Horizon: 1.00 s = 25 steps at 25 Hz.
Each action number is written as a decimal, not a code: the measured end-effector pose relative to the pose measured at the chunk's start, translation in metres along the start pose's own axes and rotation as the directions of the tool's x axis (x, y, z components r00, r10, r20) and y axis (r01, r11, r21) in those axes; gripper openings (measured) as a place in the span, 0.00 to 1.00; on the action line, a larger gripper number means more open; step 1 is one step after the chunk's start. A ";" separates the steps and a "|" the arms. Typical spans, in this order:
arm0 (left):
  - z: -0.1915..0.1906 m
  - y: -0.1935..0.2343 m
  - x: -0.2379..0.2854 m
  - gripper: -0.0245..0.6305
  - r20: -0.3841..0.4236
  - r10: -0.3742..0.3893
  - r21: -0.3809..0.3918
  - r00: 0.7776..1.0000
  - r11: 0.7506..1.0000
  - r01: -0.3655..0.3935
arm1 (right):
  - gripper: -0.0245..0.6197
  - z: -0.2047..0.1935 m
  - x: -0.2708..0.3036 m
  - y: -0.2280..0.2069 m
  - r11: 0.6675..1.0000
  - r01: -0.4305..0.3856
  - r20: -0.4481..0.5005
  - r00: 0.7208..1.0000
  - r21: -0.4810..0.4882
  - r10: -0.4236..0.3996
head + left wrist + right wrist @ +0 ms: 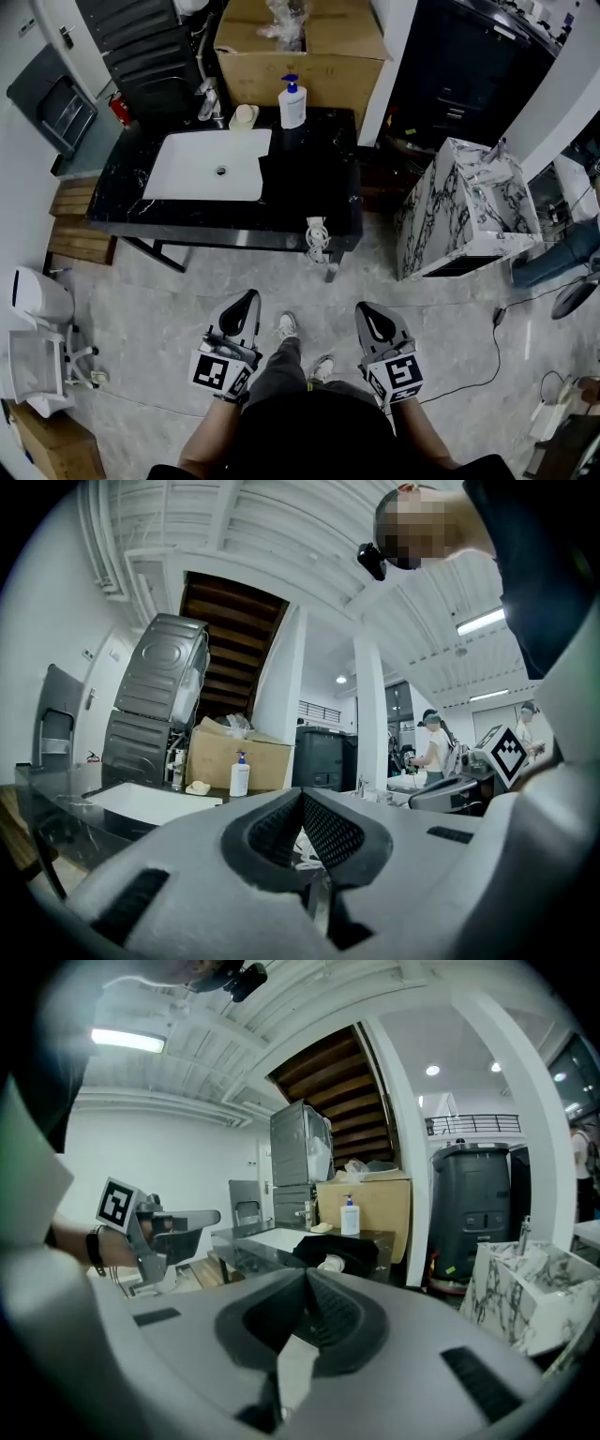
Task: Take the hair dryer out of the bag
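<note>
Black vanity counter (pixel 131 178) sits ahead of the person, well apart from both grippers, with a floor gap between. Cardboard box (pixel 300 61) stands behind it and a marble-pattern cabinet (pixel 464 211) is off to the right. White sink (pixel 202 164) is set in the counter's left half. The bag (pixel 286 178) is a dark shape just right of the sink, black on black, so its outline is hard to read from the head view. The right gripper view shows it better, slumped on the counter top (pixel 342 1252). Left gripper (pixel 246 300) and right gripper (pixel 367 311) are held low by the person's legs. On both, the jaws are pressed together with nothing between them, as each gripper's own view confirms (pixel 302 799) (pixel 307 1279). Soap bottle (pixel 292 101) is at the back edge, clear of the work. A white bundle (pixel 317 239) hangs at the counter's front edge. Something pale (pixel 330 1264) also shows at the bag's mouth, probably the hair dryer or its cord, but I can't confirm that. Step in hand looks like approach, with no contact yet. The next move calls for closing the distance to the counter and opening both sets of jaws. Then one gripper pins the bag and the other goes for the pale part at the mouth.
</note>
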<state>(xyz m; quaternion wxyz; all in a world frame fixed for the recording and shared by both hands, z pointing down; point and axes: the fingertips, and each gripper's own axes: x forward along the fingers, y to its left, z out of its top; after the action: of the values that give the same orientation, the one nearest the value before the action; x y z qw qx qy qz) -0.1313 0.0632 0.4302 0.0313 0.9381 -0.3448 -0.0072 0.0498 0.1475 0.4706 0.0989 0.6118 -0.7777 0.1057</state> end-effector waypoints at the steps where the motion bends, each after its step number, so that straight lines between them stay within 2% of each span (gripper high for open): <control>1: 0.002 0.006 0.010 0.07 0.005 -0.009 -0.003 1.000 1.000 0.009 | 0.06 0.003 0.006 -0.004 1.000 0.009 -0.004 1.000 -0.004 -0.009; 10: 0.011 0.065 0.093 0.07 0.032 -0.097 -0.033 0.995 0.995 0.098 | 0.06 0.048 0.086 -0.037 0.996 0.063 -0.010 0.998 -0.064 -0.064; 16: 0.005 0.108 0.119 0.07 0.016 -0.121 -0.065 0.993 0.990 0.122 | 0.06 0.064 0.128 -0.031 0.993 0.070 -0.056 0.996 -0.091 -0.075; 20: -0.004 0.120 0.136 0.07 0.005 -0.138 -0.087 0.990 0.987 0.138 | 0.06 0.067 0.141 -0.036 0.991 0.082 -0.080 0.993 -0.108 -0.091; 25: -0.013 0.112 0.155 0.07 -0.017 -0.155 -0.099 0.988 0.983 0.152 | 0.06 0.061 0.147 -0.053 0.993 0.079 -0.093 0.992 -0.092 -0.087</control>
<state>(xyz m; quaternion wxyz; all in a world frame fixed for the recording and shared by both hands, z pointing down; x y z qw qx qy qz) -0.0852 -0.1218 0.4511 0.0803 0.9593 -0.2702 -0.0149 0.0659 -0.0192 0.4562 0.1678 0.6328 -0.7497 0.0965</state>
